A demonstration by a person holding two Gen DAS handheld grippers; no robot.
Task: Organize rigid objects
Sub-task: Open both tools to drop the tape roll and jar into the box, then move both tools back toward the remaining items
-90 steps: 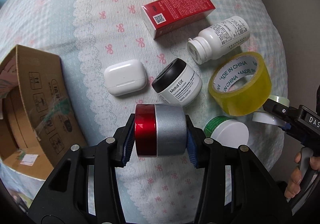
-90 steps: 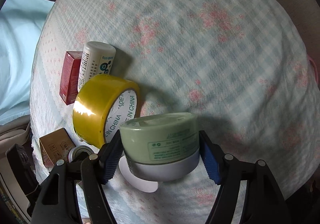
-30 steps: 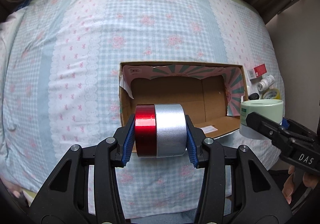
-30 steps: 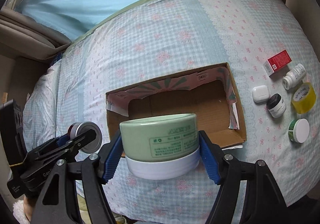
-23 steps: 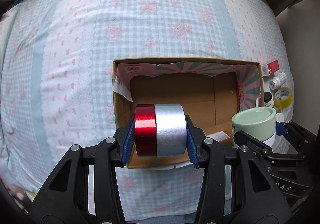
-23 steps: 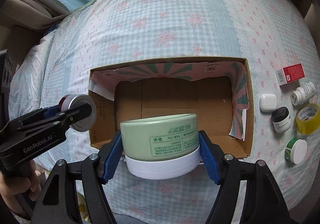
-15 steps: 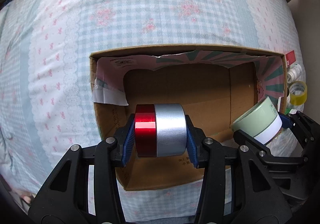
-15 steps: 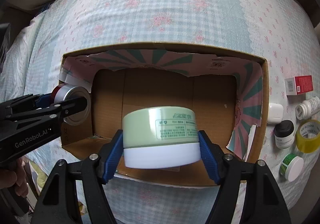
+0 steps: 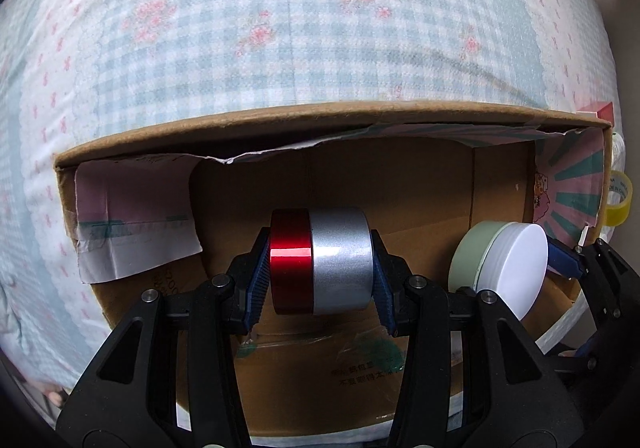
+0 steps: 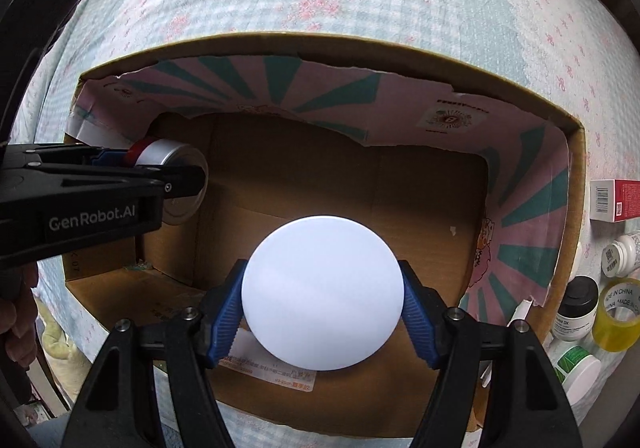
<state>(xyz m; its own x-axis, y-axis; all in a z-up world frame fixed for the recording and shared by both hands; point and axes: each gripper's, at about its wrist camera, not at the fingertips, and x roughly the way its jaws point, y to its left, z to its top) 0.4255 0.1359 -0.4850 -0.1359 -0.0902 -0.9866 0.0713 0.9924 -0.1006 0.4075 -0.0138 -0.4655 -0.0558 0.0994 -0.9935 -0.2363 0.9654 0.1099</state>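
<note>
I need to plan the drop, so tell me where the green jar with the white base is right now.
The green jar is clamped in the right gripper, held over the right side of the open cardboard box, with the left gripper's red and silver tin to its left.

Three seconds ago both grippers were low over the clutter on the bed; now both are down inside the cardboard box (image 9: pixel 328 116), whose walls fill each view. The left gripper (image 9: pixel 320 264) has carried its red and silver tin (image 9: pixel 320 260) in on the left side. The right gripper (image 10: pixel 322 300) has tipped its green jar (image 9: pixel 472 256) over, so its white base (image 10: pixel 322 292) now faces the camera, at 3 o'clock of the tin.
</note>
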